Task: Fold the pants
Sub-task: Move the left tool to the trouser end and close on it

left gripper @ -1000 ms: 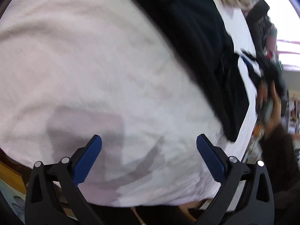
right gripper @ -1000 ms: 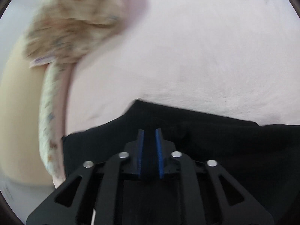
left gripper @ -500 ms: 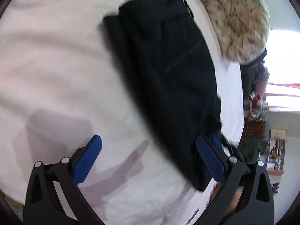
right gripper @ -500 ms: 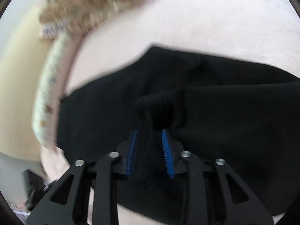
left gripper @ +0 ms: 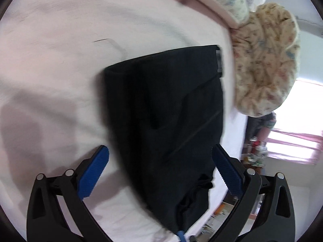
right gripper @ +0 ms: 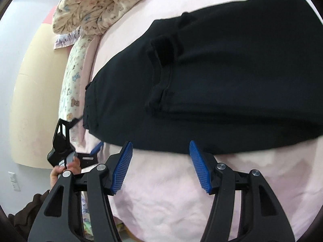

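Black pants [left gripper: 165, 109] lie folded on a pink bed sheet [left gripper: 60, 50]. In the right wrist view the pants [right gripper: 222, 76] show a doubled-over layer with a cuff edge on top. My left gripper [left gripper: 159, 159] is open and empty, hovering over the near end of the pants. My right gripper [right gripper: 160, 153] is open and empty, just off the pants' near edge above the sheet [right gripper: 171, 191]. The left gripper also shows at the left of the right wrist view [right gripper: 66, 141], held by a hand.
A floral quilt [left gripper: 266, 66] is bunched at the head of the bed, seen also in the right wrist view [right gripper: 97, 6]. The bed edge, a bright window [left gripper: 298, 125] and room clutter lie to the right. A cream headboard [right gripper: 34, 92] stands at the left.
My right gripper opened, let go of the black pants and drew back off their edge. My left gripper swung over the pants, which now lie folded.
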`<move>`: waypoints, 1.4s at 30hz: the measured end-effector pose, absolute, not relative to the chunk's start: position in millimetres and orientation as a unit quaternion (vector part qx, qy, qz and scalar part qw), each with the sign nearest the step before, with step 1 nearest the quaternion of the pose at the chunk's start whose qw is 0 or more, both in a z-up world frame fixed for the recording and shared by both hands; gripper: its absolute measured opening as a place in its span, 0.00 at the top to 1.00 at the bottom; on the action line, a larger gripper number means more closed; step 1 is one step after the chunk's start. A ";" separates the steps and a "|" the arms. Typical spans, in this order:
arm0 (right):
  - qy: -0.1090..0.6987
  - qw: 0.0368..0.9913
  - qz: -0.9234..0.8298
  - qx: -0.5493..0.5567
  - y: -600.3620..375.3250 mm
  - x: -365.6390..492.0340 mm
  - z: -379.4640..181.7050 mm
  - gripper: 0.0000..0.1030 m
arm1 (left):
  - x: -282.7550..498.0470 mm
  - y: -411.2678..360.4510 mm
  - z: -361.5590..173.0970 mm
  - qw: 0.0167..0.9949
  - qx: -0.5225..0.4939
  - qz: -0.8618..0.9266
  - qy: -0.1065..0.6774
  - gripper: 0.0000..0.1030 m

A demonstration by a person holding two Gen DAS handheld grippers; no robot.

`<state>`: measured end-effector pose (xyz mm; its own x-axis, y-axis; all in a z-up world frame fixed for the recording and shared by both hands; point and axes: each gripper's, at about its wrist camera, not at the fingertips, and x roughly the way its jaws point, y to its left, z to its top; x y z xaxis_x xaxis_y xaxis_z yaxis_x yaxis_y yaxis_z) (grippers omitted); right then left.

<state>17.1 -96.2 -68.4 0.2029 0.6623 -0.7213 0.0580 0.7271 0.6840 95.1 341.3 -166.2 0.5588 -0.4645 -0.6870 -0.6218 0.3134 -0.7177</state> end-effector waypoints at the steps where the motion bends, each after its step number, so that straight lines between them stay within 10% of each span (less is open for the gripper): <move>1: 0.596 0.713 0.214 0.301 -92.5 15.3 -68.3 0.41 | 96.8 340.9 -163.6 0.667 -0.580 0.054 0.465 0.02; 13: 0.597 0.699 0.243 0.311 -89.1 8.3 -66.9 0.41 | 109.1 345.8 -177.7 0.659 -0.617 0.021 0.431 0.03; 18: 0.610 0.684 0.252 0.311 -78.8 2.1 -73.4 0.39 | 100.9 348.5 -188.2 0.654 -0.619 0.024 0.434 0.63; 20: 0.615 0.679 0.256 0.310 -74.4 0.6 -75.2 0.39 | 96.5 348.8 -188.2 0.657 -0.627 0.013 0.418 0.68; 42: 0.611 0.679 0.232 0.335 -103.6 -7.8 -75.8 0.39 | 99.6 300.2 -82.4 0.798 -0.458 -0.086 0.382 0.87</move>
